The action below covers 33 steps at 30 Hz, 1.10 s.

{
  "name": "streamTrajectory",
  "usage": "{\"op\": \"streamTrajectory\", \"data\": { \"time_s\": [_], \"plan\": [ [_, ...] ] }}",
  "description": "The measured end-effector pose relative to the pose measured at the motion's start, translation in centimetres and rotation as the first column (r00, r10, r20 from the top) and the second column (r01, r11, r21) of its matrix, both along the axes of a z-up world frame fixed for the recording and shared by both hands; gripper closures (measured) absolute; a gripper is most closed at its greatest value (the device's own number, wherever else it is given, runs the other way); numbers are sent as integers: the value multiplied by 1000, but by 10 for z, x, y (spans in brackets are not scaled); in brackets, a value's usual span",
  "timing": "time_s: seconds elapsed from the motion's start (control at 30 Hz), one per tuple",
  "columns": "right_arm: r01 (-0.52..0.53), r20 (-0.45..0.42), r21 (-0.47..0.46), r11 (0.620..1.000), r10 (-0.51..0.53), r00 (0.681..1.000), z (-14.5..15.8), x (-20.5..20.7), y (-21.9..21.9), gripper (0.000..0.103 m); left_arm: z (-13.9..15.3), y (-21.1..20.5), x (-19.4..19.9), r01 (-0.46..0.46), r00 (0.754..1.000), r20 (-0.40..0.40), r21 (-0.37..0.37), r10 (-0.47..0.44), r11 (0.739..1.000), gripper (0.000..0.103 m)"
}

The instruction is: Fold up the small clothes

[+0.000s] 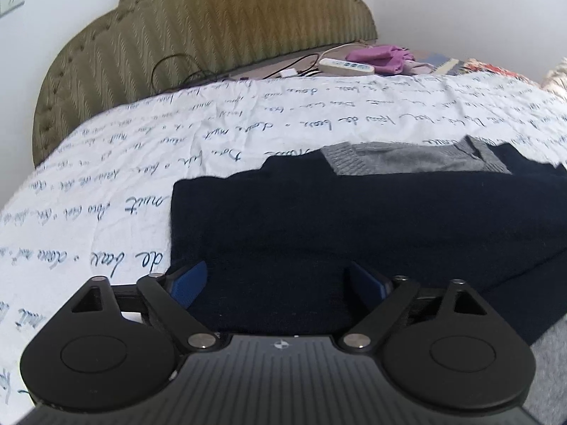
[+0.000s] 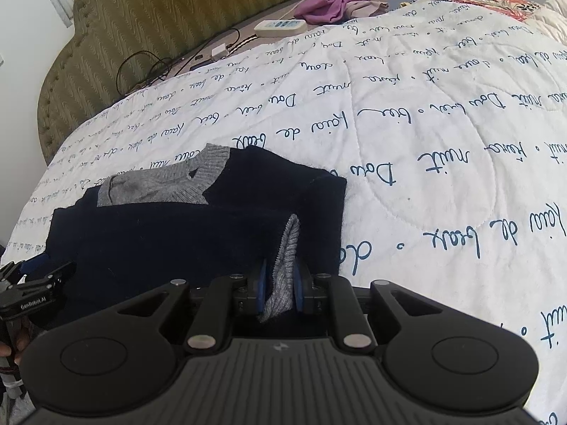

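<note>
Sweater (image 2: 198, 233), navy knit with a grey ribbed collar (image 1: 407, 161), lies flat on the script-printed quilt (image 2: 425, 124), directly ahead of both claws. The right gripper (image 2: 280, 288) is clenched on a grey ribbed band (image 2: 288, 248), probably a cuff or hem, which stands pinched upright between its blue pads (image 2: 262, 283). The left gripper (image 1: 276, 285) is released, jaws spread wide over the near navy edge, with dark cloth between and below the fingers; whether they touch it cannot be told. The same claw shows at the left margin of the right view, beside the garment's left edge.

Handling, as judged: the knit is soft, limp and light, so it will drape and sag from any single hold and slide little over the quilt. Ribbed bands are thicker and give the surest purchase; the plain body is best pinched at an edge or corner, both layers together, so the fold carries evenly. Nothing is fragile, though loose knit may snag or stretch.

Beyond the sweater, well apart: a power strip (image 2: 280, 27), purple cloth (image 2: 329, 1) and a green upholstered headboard (image 1: 198, 24).
</note>
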State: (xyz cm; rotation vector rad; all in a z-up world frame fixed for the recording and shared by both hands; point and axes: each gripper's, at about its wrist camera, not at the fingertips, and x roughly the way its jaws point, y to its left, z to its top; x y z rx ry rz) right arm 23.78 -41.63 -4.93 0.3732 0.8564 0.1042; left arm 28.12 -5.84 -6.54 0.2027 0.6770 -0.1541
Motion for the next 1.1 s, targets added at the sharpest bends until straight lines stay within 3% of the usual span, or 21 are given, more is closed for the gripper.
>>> {"op": "streamTrajectory", "data": {
  "time_s": [0.27, 0.47, 0.53, 0.63, 0.73, 0.87, 1.0, 1.1],
  "plan": [
    [0, 4, 19, 1000, 0, 1000, -2, -1, -2, 88, 14, 1, -4, 6, 1000, 17, 3, -7, 1000, 17],
    [-4, 19, 36, 999, 3, 1000, 0, -3, -6, 87, 3, 1, 4, -11, 1000, 1, 36, 10, 999, 13],
    [7, 55, 60, 998, -11, 998, 9, -11, -12, 87, 12, 4, 0, -4, 1000, -5, -2, 4, 1000, 19],
    [24, 131, 86, 996, -36, 991, 28, -26, -24, 84, 33, 8, -9, 27, 998, 52, -15, -26, 1000, 17],
    [35, 132, 82, 996, -46, 990, 35, -23, -26, 77, 44, 11, -5, 15, 996, 87, -10, -14, 1000, 17],
    [-9, 126, 31, 999, 5, 992, 34, -12, -4, 77, 42, 2, 7, 25, 997, 74, 11, -26, 1000, 17],
    [-110, 82, -105, 988, 119, 990, 23, 0, 36, 77, 13, -7, 26, 40, 999, -24, 92, -38, 995, 15],
    [-126, 50, -221, 967, 140, 989, 7, 4, 49, 77, 1, 1, 31, -6, 1000, -30, 66, 8, 998, 5]
  ]
}}
